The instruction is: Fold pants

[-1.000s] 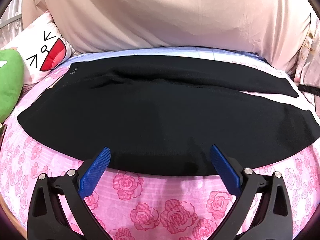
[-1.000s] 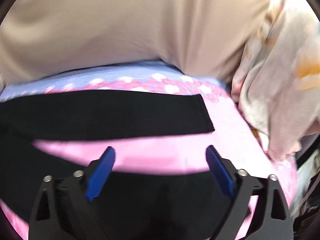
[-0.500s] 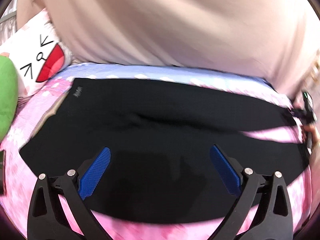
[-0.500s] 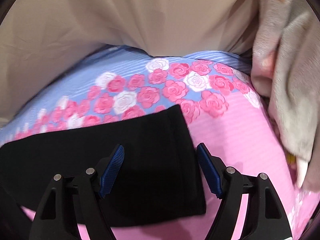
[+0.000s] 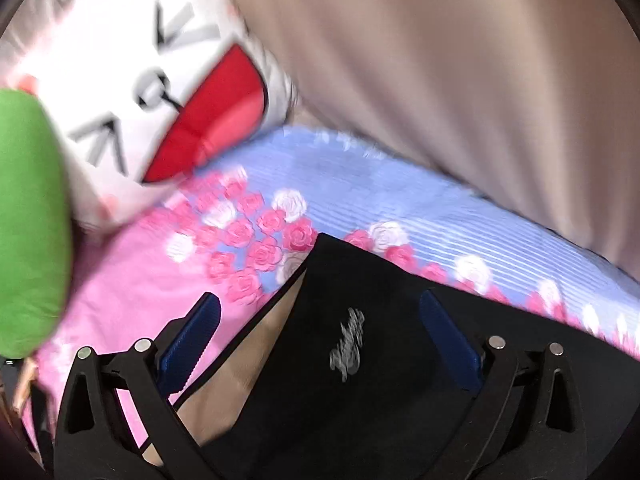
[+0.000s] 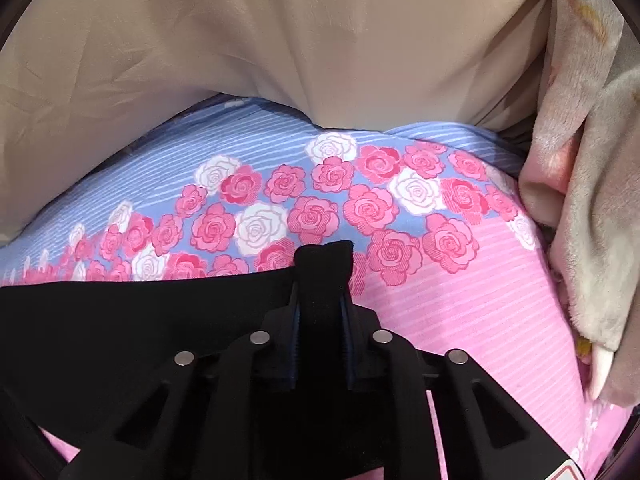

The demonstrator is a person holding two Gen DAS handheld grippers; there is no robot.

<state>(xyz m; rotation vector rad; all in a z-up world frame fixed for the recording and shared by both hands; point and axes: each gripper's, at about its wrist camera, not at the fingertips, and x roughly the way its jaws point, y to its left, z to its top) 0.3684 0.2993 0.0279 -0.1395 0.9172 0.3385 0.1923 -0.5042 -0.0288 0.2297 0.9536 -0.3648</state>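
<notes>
You are at the grab step. The black pants [image 5: 360,380] lie flat on the rose bed sheet [image 6: 460,292]. Your right gripper [image 6: 322,312] is squeezed tight on the end of a pant leg. Your left gripper [image 5: 320,344] is wide, over the corner with the silver logo [image 5: 347,343]. Next, I think you should pinch that corner too, then lift both. Half a second ago, your right gripper was wide, and your left one was farther from that corner.

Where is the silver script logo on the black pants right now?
In the left wrist view, the logo sits low and centre on the black pants, near their corner, between the open left gripper fingers.
</notes>
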